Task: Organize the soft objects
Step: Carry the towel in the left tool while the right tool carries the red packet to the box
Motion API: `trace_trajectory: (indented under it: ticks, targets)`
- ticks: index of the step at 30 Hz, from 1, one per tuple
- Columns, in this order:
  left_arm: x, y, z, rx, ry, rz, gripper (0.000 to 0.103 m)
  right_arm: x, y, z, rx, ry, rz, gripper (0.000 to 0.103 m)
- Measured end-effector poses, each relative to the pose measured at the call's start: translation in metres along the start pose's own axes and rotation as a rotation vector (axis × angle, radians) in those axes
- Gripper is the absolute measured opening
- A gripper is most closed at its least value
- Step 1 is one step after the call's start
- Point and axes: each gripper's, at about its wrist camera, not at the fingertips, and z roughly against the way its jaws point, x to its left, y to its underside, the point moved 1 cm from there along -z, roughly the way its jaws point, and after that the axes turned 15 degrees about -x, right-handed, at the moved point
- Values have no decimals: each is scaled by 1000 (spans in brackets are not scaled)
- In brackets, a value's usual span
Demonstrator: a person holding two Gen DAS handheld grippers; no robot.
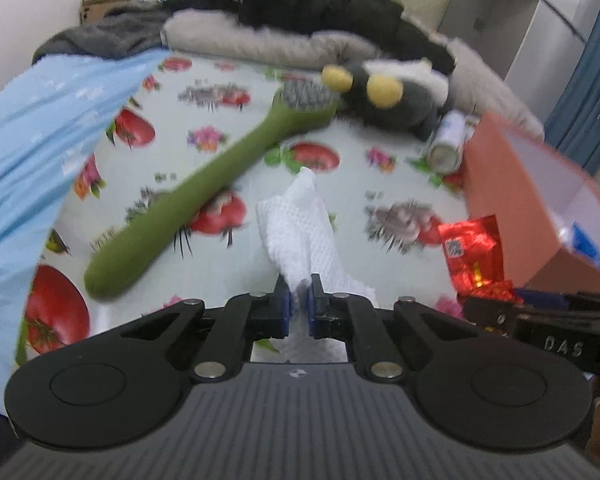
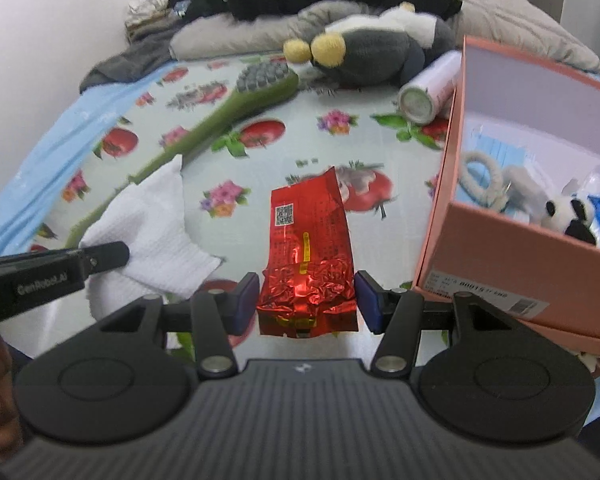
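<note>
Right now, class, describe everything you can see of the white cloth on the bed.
The white cloth is a soft, waffle-textured fabric, crumpled and partly folded, one corner peaking upward. The left gripper is shut on its near edge, the blue pads pinching the fabric. It trails over the fruit-print bedsheet, beside the green brush; whether they touch is unclear.

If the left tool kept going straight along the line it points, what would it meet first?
The left tool, already clamped on the white mesh cloth, points down at the fruit-print sheet. Beyond the cloth, it would probably meet that sheet, right of the green brush; depth is uncertain.
</note>
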Motion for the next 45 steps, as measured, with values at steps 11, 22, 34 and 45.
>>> trace_trajectory:
  ticks: [11, 22, 34, 45]
  targets:
    - [-13, -44, 69, -139, 28, 50, 10, 11, -32, 63, -135, -40, -12, 55]
    - [-25, -68, 139, -229, 81, 87, 10, 19, -54, 127, -272, -51, -29, 55]
    - [-58, -83, 176, -261, 169, 68, 10, -4, -68, 173, -362, 32, -54, 55]
    - [-123, -91, 156, -196, 331, 4, 10, -52, -59, 197, -372, 148, -62, 55]
